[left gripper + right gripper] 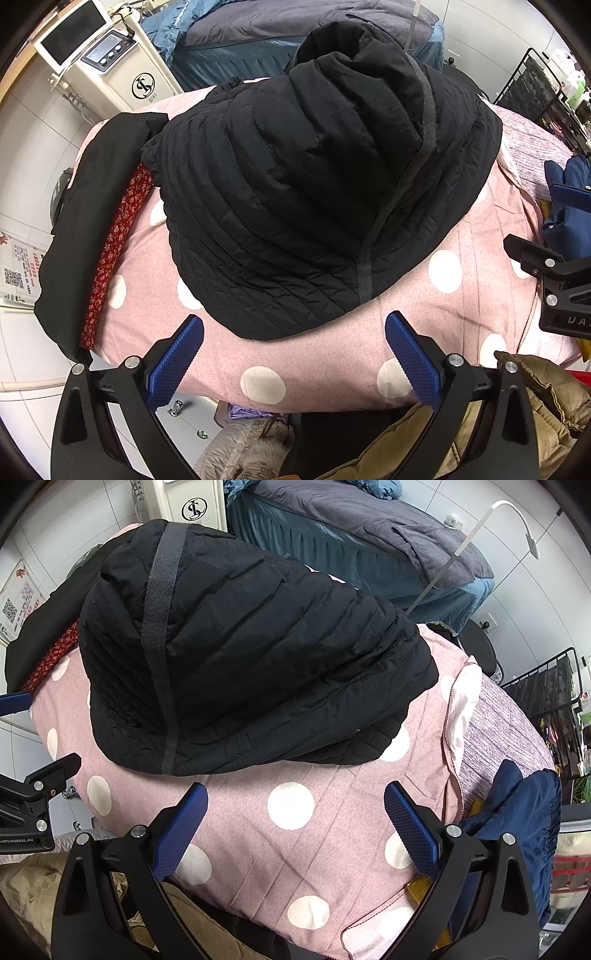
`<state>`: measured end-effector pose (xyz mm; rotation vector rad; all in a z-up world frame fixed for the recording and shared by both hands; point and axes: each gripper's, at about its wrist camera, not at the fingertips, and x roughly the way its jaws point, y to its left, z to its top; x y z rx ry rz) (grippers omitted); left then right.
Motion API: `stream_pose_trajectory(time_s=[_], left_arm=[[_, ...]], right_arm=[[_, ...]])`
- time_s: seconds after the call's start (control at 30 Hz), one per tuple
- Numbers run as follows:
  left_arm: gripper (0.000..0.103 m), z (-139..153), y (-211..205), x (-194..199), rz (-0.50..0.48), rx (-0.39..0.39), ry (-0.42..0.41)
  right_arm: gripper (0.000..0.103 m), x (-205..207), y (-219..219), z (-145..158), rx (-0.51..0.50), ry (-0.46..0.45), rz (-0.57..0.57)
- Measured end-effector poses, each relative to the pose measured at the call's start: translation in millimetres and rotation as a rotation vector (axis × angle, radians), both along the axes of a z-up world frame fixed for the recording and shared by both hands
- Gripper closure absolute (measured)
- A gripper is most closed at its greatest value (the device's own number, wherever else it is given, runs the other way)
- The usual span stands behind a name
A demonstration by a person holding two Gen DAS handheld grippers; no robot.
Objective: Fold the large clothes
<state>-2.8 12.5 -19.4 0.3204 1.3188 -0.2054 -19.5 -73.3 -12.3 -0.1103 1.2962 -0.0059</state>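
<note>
A black quilted jacket lies folded into a thick bundle on a pink polka-dot cover; it also shows in the right wrist view, on the same cover. A dark strap runs across its top. My left gripper is open and empty, just short of the jacket's near edge. My right gripper is open and empty, above the pink cover in front of the jacket. The right gripper's body shows at the right edge of the left wrist view.
A black garment with red floral lining lies left of the jacket. A navy garment sits at the right. A tan coat hangs at the near edge. A bed, a white machine and a black rack stand beyond.
</note>
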Motion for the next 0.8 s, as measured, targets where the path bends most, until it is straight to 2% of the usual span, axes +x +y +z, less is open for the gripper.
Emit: stream_pose_trajectory(time_s=[0.27,0.37,0.5,0.57,0.63,0.8], left_arm=[[0.006,-10,2,3,-0.003,-0.006,0.02],[0.006,-19,14,5,0.011,-0.038,0.028],[0.006,-26,44,6,0.052,-0.111,-0.03],[0.006,-36,69,7,0.098,-0.156,-0.071],[0.006,-53,92,7,0.146,-0.181,-0.072],[0.006,-110,116,6,0.18,-0.258,0.048]], right_arm=[[0.008,3,-4,-2,0.004,0.001,-0.008],[0.008,4,-10,-2,0.018,-0.033,-0.021],[0.008,5,-42,-9,0.088,-0.066,-0.115],[0.008,4,-64,-18,0.142,-0.069,-0.18],[0.008,3,-82,-29,0.196,-0.062,-0.233],[0.008,7,-102,-75,0.361,-0.013,-0.298]])
